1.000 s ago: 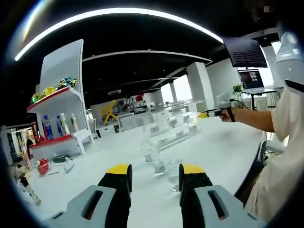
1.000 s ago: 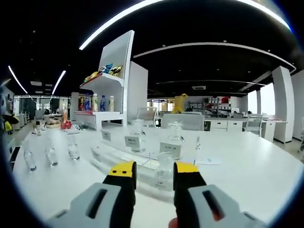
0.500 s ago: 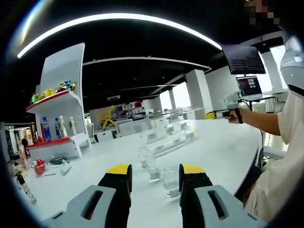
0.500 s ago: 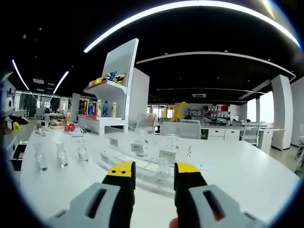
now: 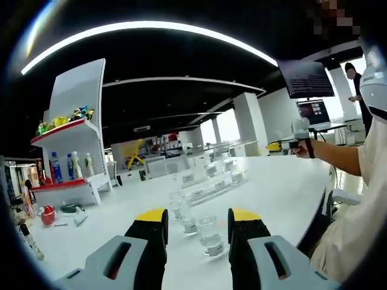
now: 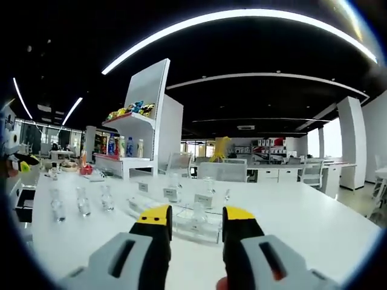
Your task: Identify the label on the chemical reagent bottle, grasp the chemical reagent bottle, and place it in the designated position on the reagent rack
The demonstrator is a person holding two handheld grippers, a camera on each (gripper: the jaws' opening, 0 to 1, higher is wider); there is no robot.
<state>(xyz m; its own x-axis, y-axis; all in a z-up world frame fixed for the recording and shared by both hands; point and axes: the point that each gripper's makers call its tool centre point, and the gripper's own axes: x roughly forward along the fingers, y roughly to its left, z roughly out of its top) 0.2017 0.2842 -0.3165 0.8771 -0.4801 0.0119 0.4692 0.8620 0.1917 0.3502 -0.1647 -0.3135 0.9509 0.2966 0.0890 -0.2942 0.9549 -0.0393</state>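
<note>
Both cameras pulled back since 1 s ago, so everything looks smaller and farther. Left gripper [image 5: 197, 225] released, jaws apart, empty, above the white desk [image 5: 278, 187]. Three small clear glass reagent bottles [image 5: 208, 234] stand in a loose row just past its tips, lower in view than before. Right gripper [image 6: 194, 220] also released and empty, aimed at the clear acrylic reagent rack [image 6: 184, 212], which holds labelled bottles. The same three loose bottles sit far left in its view. White display shelf [image 6: 142, 130] behind.
</note>
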